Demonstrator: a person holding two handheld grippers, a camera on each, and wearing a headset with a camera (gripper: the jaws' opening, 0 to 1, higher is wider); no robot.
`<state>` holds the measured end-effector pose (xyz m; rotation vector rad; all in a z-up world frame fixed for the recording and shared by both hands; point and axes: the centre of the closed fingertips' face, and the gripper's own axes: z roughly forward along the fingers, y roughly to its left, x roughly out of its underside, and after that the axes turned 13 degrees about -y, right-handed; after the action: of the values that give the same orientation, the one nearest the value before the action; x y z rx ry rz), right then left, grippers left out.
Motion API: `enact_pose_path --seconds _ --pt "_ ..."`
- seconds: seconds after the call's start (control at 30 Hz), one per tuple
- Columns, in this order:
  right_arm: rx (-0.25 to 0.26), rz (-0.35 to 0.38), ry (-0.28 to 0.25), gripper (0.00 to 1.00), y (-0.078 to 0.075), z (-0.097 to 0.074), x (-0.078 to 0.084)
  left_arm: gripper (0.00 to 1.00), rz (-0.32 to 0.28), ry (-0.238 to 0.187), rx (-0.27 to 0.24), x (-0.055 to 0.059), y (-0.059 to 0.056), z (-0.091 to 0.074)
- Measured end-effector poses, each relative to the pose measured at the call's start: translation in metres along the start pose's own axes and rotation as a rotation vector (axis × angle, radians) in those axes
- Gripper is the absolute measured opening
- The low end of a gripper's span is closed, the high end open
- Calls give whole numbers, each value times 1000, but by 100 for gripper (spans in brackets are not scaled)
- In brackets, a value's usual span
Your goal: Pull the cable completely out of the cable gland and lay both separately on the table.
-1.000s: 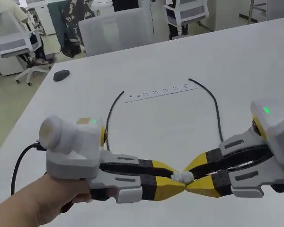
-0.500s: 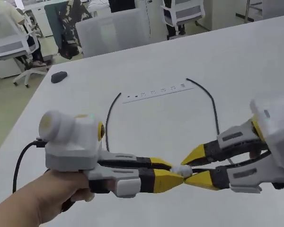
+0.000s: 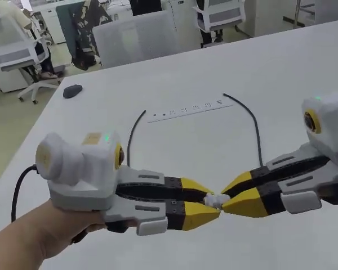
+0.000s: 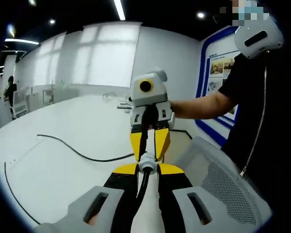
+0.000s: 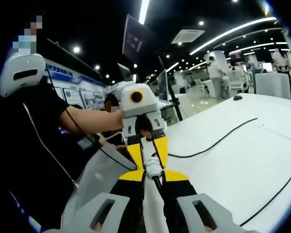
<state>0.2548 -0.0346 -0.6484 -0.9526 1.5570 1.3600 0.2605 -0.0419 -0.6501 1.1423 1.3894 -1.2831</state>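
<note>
Two tools in play, tips nose to nose over the surface [image 3: 281, 73]. My left tool [image 3: 211, 206], gripped in my hand [image 3: 39, 236], has its yellow tips pressed together on the one white cable gland [image 3: 215, 199]. In the left gripper view the gland sits right at my tips, and black cable [image 3: 254, 126] runs back between the jaws.

My right tool [image 3: 225, 201] comes in from 3 o'clock, tips pressed together too, right at the gland's far end. It looks to be pinching the cable where it leaves the gland, though the exact contact is hard to make out. So the gland is up between both tools, with the cable threaded through it.

Counting outward, there are two black runs of cable lying on the surface. One curves off toward 11 o'clock from the gland, the other toward 1 o'clock. Between their far ends, at 12 o'clock, lies one white power strip [image 3: 186, 109], its markings too small to read. One dark mouse [image 3: 72, 90] sits at 10 o'clock, near the surface's edge. In the left gripper view a blue wall board [image 4: 218, 73] carries print, too small to read.
</note>
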Motion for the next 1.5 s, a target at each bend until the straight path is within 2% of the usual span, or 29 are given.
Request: enact_pose_path --seconds 0.07,0.13,0.2,0.23,0.33,0.43,0.47,0.5,0.57,0.6,0.67,0.7,0.73,0.8,0.9,0.93,0.97,1.0,1.03,1.1,1.17,1.23,1.33,1.37,1.4,1.43,1.5 --pt "-3 -11 5 8 1 0 0 14 -2 0 0 0 0 0" --pt "-15 -103 13 8 1 0 -1 14 -31 -3 -4 0 1 0" --pt "-13 -168 22 7 2 1 -1 14 -120 -3 -24 0 2 -1" --pt "-10 -229 28 7 2 1 -1 14 -181 -9 -41 0 3 -1" --pt "-1 -371 56 7 0 2 0 14 -253 -8 -63 3 8 0" --pt "5 -538 100 7 -1 3 4 14 -396 2 -102 7 9 1" --pt "17 -617 124 7 -3 3 5 14 -445 0 -123 8 11 1" --pt "16 -654 140 7 -3 4 6 14 -446 5 -120 9 12 0" --pt "19 -645 153 8 -1 5 8 14 -386 1 -109 10 10 0" --pt "28 -627 149 8 -4 5 6 14 -319 -7 -101 9 12 0" --pt "58 -520 175 10 -8 0 12 14 -271 -1 -90 8 10 -1" --pt "75 -495 183 14 -13 -4 15 14 -250 3 -87 8 8 -2" --pt "74 -491 195 13 -16 -6 17 14 -241 5 -82 9 7 -2" --pt "79 -524 198 5 -19 -8 16 14 -233 17 -82 11 7 -2" --pt "63 -513 205 0 -15 -5 19 14 -225 13 -87 11 8 -1" --pt "62 -517 205 0 -14 -5 19 14 -217 12 -89 11 9 0" --pt "63 -491 209 0 -14 -1 19 14 -216 18 -89 12 7 3" --pt "64 -470 258 0 -13 -5 26 14 -215 25 -88 13 6 4" --pt "72 -492 257 0 -16 -4 26 14 -187 42 -100 16 9 3" --pt "79 -506 253 0 -17 -3 27 14 -193 43 -109 17 11 2" --pt "139 -459 233 0 -25 -6 26 14 -186 33 -124 19 14 0" --pt "221 -480 289 0 -42 -20 29 14 -175 38 -173 23 24 -5" --pt "337 -455 286 0 -60 -42 28 14 -137 18 -213 20 33 -17" --pt "393 -423 285 0 -68 -54 30 14 -99 4 -236 18 39 -23" --pt "443 -403 278 0 -75 -64 31 14 -92 -23 -256 16 43 -28" --pt "525 -364 263 0 -86 -80 34 14 -99 -19 -259 17 43 -32" --pt "608 -287 229 0 -96 -98 40 14 -79 -29 -286 18 48 -38"
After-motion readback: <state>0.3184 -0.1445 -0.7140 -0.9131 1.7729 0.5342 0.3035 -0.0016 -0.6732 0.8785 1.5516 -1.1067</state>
